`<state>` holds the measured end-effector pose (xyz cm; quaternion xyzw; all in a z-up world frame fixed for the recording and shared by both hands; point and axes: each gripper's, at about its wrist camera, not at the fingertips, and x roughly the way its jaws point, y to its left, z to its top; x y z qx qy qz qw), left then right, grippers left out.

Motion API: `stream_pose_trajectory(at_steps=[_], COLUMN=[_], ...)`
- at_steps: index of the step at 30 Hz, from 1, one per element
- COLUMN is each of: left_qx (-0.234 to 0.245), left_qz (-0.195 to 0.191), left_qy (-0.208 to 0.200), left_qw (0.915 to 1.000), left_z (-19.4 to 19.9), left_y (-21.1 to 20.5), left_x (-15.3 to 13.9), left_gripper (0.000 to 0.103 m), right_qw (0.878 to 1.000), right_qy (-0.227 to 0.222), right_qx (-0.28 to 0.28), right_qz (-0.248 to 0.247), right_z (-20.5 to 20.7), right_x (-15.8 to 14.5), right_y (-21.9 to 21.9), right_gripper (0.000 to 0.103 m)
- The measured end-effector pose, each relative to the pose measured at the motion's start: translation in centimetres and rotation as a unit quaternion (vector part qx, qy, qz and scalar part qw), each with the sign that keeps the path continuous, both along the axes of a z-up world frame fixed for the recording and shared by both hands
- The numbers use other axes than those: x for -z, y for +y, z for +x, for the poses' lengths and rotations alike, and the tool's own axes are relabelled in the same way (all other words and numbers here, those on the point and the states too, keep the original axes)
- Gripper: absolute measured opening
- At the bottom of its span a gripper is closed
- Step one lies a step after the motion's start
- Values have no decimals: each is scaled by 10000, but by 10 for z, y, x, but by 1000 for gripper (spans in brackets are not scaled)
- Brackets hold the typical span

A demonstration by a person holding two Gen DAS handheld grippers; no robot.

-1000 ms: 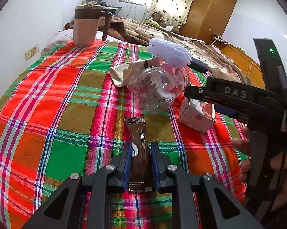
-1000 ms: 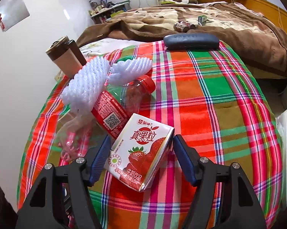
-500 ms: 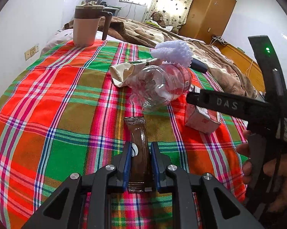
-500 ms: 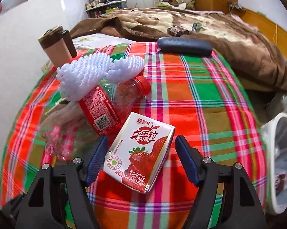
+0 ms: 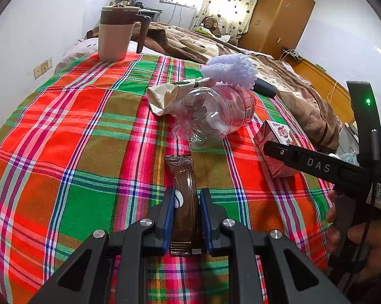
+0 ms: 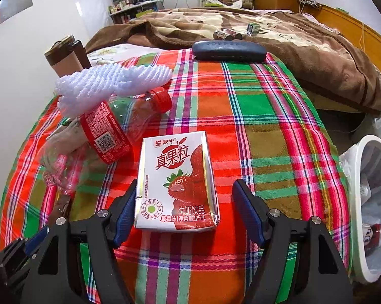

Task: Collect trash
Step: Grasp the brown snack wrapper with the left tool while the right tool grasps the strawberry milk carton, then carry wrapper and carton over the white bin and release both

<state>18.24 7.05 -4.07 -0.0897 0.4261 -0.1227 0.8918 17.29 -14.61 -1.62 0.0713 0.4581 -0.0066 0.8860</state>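
Observation:
My left gripper (image 5: 186, 202) is shut on a brown snack wrapper (image 5: 183, 192) that lies on the plaid tablecloth (image 5: 76, 131). My right gripper (image 6: 185, 197) is open around a strawberry milk carton (image 6: 176, 182); the left pad touches it, the right pad stands apart. The carton also shows in the left wrist view (image 5: 276, 149). A crushed clear plastic bottle (image 5: 213, 116) with a red label and cap (image 6: 109, 126) lies beyond. White foam netting (image 6: 109, 86) rests on it. A crumpled paper wrapper (image 5: 165, 96) lies beside the bottle.
A beige mug with brown lid (image 5: 114, 35) stands at the table's far corner. A dark glasses case (image 6: 228, 50) lies at the far edge. A white bin with a plastic liner (image 6: 368, 202) stands right of the table. A bed with a brown blanket (image 6: 266, 30) lies behind.
My right gripper has swung so the carton sits squarely between its jaws, and the bin has come into view. My left gripper holds still on the wrapper.

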Motion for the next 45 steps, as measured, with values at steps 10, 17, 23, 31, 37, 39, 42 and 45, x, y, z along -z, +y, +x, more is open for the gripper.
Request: stream_pose_trajectory(at_steps=[10,17,23,31,37,39,42,45], left_qx=[-49,-87,-87,-5,94,132,206,300], left_qz=[87,106,153,232,286,292,297,320], left_qy=[-27,-70,-142,-318,-474,-516,-589,-648], left_qw=[9999,9999,9997,9992,9984,9982,9976,9969], left_z=[-4,-8,-15,-27,-34,-36,-38,-41], left_y=[-3,-3,-8,-22,-35,-40,-50,-62], left_x=[-1,-6,-13,-30,-46,-50,-56,-63], left_gripper=[20,20,20,20,20,20,20,20], right_qw=[9998,9993,9985,9975,9969,9968,9965,9963], right_qy=[-140,-271,-399,-504,-592,-608,-643,-677], right_qx=[-2,-57,-188,-263,-239,-210,-164,-90], right_qz=[169,255,318,423,465,483,508,520], right_z=[-12,-22,-33,-46,-55,-58,-63,-68], right_x=[-2,-7,-12,-18,-24,-26,-28,-31], right_y=[-8,-10,-12,-22,-31,-36,-44,-54], right_gripper=[55,55,55,55,55,55,55,55])
